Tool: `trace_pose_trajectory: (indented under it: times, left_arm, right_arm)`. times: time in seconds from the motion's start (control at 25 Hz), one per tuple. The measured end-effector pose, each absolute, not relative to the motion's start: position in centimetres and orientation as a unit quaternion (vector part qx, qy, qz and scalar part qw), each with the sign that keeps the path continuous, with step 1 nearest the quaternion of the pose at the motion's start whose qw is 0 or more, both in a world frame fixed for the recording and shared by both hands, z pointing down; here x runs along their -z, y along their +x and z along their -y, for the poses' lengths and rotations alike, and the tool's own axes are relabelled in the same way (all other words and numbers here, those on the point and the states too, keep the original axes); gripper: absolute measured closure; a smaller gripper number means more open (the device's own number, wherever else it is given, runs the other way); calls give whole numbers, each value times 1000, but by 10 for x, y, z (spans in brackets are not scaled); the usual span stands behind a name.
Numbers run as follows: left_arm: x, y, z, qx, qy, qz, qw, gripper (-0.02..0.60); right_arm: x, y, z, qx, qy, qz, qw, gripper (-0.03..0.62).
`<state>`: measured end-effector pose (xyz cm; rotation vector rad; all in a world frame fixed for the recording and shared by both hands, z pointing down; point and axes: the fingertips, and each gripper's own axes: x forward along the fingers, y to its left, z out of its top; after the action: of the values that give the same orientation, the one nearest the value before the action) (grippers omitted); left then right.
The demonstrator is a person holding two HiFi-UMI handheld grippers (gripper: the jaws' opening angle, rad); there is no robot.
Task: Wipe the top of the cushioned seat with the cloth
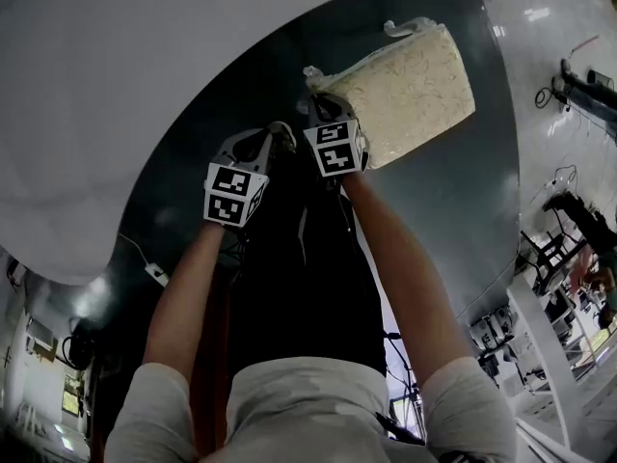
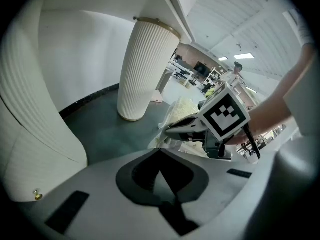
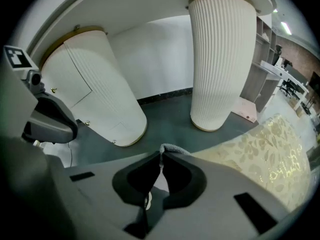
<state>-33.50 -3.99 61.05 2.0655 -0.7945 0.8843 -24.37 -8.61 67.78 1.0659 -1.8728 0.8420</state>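
Two tools point down over a dark floor [image 1: 463,201]. The left tool [image 1: 278,135] hangs with its jaws closed together on nothing. Just beside it, the right tool [image 1: 320,102] pinches a crumpled white cloth [image 1: 313,75], bunched at the near-left corner of the cream patterned cushioned seat [image 1: 415,90]

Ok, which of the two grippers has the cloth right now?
The right gripper: its jaws are pinched on a grey fold of cloth beside the patterned cushion. The left gripper has its jaws together, nothing between them.
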Motion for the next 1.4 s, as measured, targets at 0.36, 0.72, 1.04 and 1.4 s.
trace_pose_trajectory:
  times: [0.36, 0.72, 1.04, 1.4]
  left_arm:
    - [-570, -330, 52, -321, 815, 338, 343, 566]
    - [-470, -297, 17, -287, 824, 361, 328, 566]
    - [-365, -240, -33, -248, 847, 365, 296, 566]
    - [-269, -187, -89, -206, 862, 379, 267, 566]
  right_arm:
    - [-616, -260, 66, -281, 374, 790, 397, 572]
    - [-480, -215, 22, -260, 426, 798, 337, 572]
    - [-361, -177, -51, -249, 493, 792, 260, 572]
    - [-263, -111, -112, -200, 560, 776, 209, 572]
